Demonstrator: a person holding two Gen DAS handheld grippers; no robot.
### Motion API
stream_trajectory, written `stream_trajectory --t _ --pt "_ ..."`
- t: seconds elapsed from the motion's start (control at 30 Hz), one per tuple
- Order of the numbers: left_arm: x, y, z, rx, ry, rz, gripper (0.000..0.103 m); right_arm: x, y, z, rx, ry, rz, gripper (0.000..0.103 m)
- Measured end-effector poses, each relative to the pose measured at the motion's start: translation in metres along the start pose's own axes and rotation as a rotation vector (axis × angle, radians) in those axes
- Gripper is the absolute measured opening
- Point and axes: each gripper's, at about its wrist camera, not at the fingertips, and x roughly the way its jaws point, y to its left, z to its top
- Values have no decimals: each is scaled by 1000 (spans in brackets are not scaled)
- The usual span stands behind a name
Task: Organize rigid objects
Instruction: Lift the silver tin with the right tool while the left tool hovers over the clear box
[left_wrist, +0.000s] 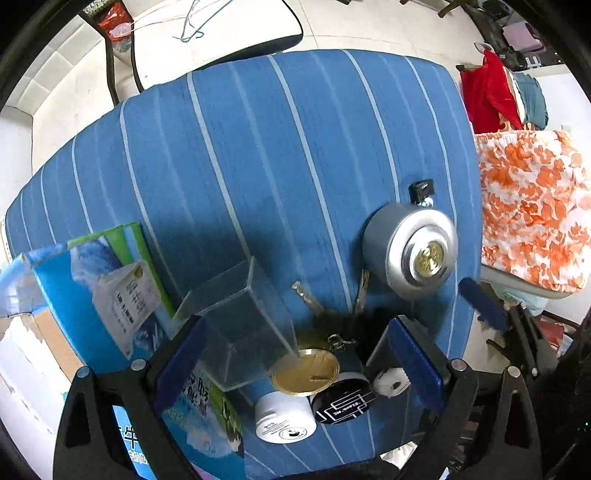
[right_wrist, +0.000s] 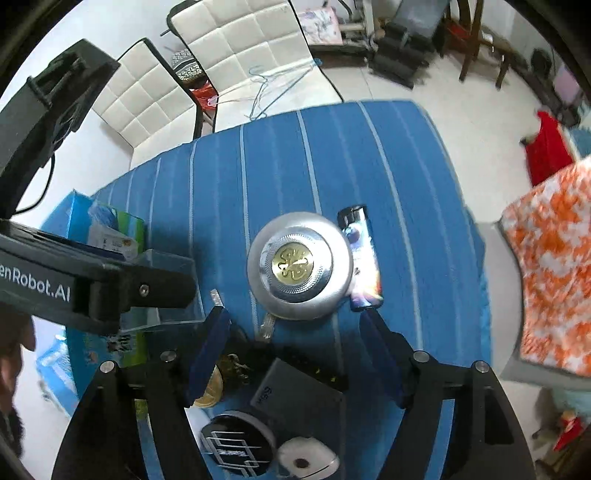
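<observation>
On the blue striped tablecloth (left_wrist: 280, 155) a silver round tin (left_wrist: 410, 251) (right_wrist: 299, 262) with a gold emblem stands beside a lighter (right_wrist: 364, 258). My left gripper (left_wrist: 295, 326) is open over a clear plastic box (left_wrist: 240, 325), which is against its left finger, a gold coin (left_wrist: 306, 371), a white jar (left_wrist: 284, 417), a black round tin (left_wrist: 343, 402) and a black case (left_wrist: 384, 343). My right gripper (right_wrist: 295, 317) is open just short of the silver tin, above the black case (right_wrist: 295, 391) and some keys (right_wrist: 236, 365).
Blue and green cartons (left_wrist: 92, 295) with a small white box on top lie at the table's left edge. White padded chairs (right_wrist: 251, 48) stand behind the table. An orange floral cloth (right_wrist: 554, 258) lies at the right, with a red garment (left_wrist: 487, 96) beyond.
</observation>
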Motion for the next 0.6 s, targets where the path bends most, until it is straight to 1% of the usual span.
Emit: stream_trajectory --t 0.07,0.13,0.23,0.27,0.33,0.4,0.47,0.57,0.6 --pt "1 -1 -3 -1 -2 23 100 7 13 9 -15 -16 -24 76" --pt "-1 0 -5 -7 -29 29 100 13 15 16 -23 -22 -24 76" --pt "-6 4 -7 -17 -74 80 100 30 22 27 -47 -17 -66 75" --pt "-7 5 -7 -13 -90 94 100 38 24 32 -50 -15 -74 77" --pt "-10 9 -7 -21 -109 111 100 42 24 34 -52 -35 -76 76" --pt "-12 12 -7 -22 -109 99 100 46 22 38 -53 -41 -74 76" --pt "-12 15 -10 -39 -93 83 100 47 21 37 -43 -21 -69 76" --pt "-16 18 -18 -66 -89 6 100 44 16 31 -39 -10 -67 75" --pt "-16 19 -21 -69 -94 -1 100 42 16 28 -46 -3 -83 74"
